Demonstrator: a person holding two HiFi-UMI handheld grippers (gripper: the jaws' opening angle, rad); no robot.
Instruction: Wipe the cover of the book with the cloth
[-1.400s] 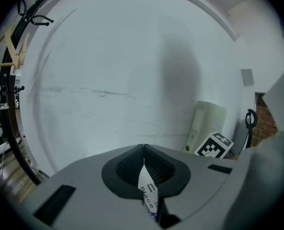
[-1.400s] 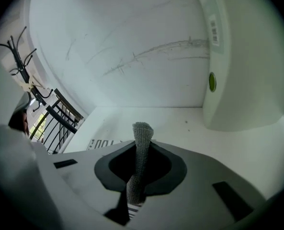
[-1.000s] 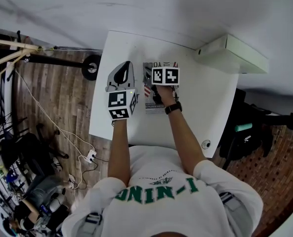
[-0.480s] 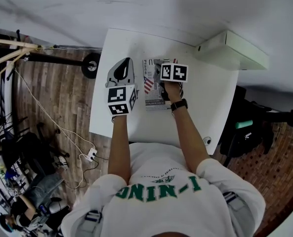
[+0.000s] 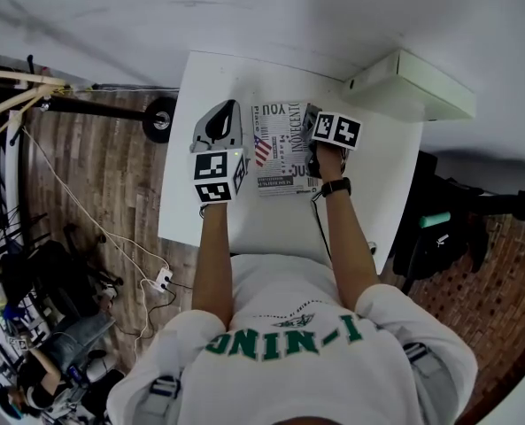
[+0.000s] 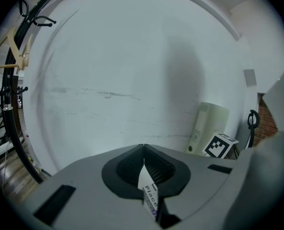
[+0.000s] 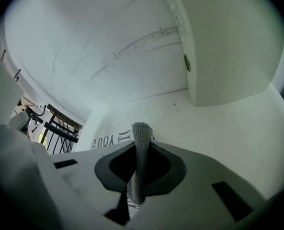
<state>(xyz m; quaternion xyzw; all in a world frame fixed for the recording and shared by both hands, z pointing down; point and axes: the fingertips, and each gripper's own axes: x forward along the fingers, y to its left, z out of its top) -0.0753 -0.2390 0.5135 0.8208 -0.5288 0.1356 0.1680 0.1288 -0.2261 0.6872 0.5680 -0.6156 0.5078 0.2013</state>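
Observation:
The book [image 5: 280,153] lies flat on the white table [image 5: 244,224], its white cover showing black print and a small flag. My left gripper [image 5: 229,113] rests at the book's left edge and is shut on a printed sliver of the book [image 6: 150,193], seen between the jaws of the left gripper [image 6: 144,148]. My right gripper [image 5: 313,118] sits at the book's far right corner, shut on the grey cloth [image 5: 308,119]. In the right gripper view the cloth [image 7: 141,157] stands as a folded strip between the jaws of that gripper [image 7: 142,128], with the book's print [image 7: 108,140] just beyond.
A long pale box [image 5: 413,87] lies at the table's back right corner, close to my right gripper, and fills the upper right as the box [image 7: 228,42] in the right gripper view. A small round object [image 5: 371,244] sits near the table's right front edge. Wooden floor with cables lies to the left.
My right gripper has slid the cloth rightward across the cover, from its middle to its right edge, baring more of the print. The left gripper has stayed put.

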